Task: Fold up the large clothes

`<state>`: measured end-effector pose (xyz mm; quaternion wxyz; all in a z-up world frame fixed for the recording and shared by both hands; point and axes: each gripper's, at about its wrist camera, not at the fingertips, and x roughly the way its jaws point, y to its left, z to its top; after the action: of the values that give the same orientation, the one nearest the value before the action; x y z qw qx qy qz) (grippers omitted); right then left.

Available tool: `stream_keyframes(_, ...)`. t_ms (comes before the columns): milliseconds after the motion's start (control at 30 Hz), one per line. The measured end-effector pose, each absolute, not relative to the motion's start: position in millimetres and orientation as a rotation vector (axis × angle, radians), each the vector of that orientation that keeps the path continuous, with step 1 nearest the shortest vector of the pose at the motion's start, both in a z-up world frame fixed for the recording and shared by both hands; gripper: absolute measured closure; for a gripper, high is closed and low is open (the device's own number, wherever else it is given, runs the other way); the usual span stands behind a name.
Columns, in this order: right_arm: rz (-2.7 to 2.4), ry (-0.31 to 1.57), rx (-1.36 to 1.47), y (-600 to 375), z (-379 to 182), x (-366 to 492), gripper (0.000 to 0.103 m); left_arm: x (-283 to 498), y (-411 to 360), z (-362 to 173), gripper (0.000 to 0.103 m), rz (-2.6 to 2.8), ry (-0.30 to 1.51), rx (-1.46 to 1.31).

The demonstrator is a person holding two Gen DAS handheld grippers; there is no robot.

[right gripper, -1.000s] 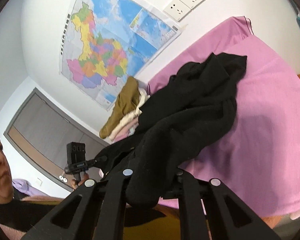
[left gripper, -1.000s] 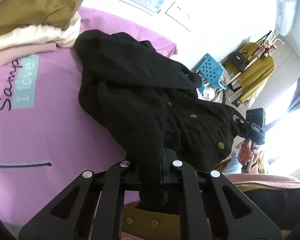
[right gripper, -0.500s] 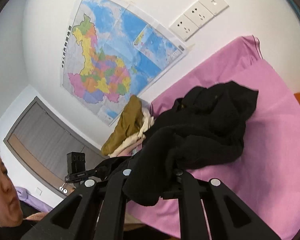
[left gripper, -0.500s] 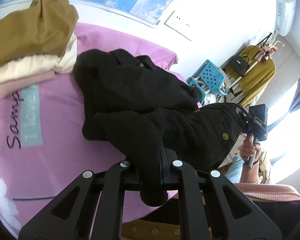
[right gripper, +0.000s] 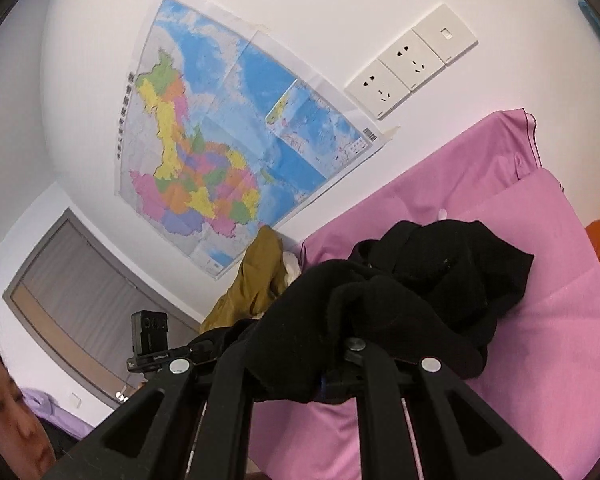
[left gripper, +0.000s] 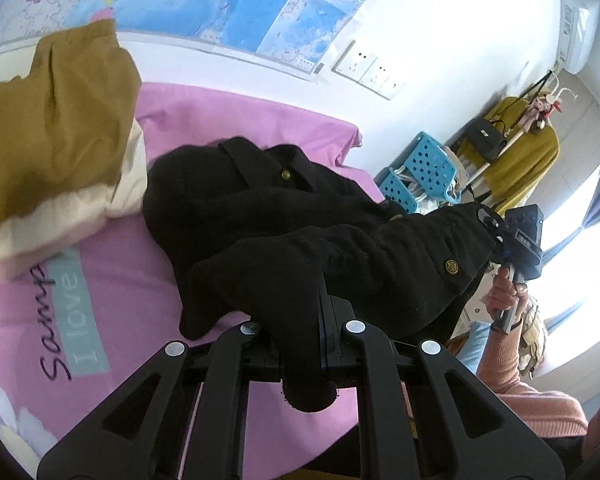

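My left hand-held gripper (left gripper: pixel 300 344) and right hand-held gripper (right gripper: pixel 300 376) each clench an edge of the black cardigan (left gripper: pixel 300 216), bunched on the bed (left gripper: pixel 120 280) beside the folded pile (left gripper: pixel 52 128). Thick, soft, floppy knit; I'd hold hems, not buttons.

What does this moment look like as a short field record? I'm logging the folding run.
garment: black cardigan, bunched, brass buttons showing
surface: pink sheet
left gripper: shut on cardigan fabric
right gripper: shut on cardigan fabric
nearby: folded clothes stack, beside the cardigan
wall: map, sockets
fold state: not yet flat
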<state>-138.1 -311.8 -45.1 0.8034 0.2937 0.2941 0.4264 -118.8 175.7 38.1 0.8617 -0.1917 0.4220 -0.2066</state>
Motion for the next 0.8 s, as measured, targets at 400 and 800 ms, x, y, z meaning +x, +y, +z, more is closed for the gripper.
stream_keyframes(400,0.874,0.645,0.669,-300,-32,-82,0.094,-68,182,53,0.092,-0.420,0.910,-0.410)
stream_keyframes(800,0.822,0.714,0.700,-287,-34,-20,0.094,-13,196,40,0.092,-0.392,0.986,-0.479)
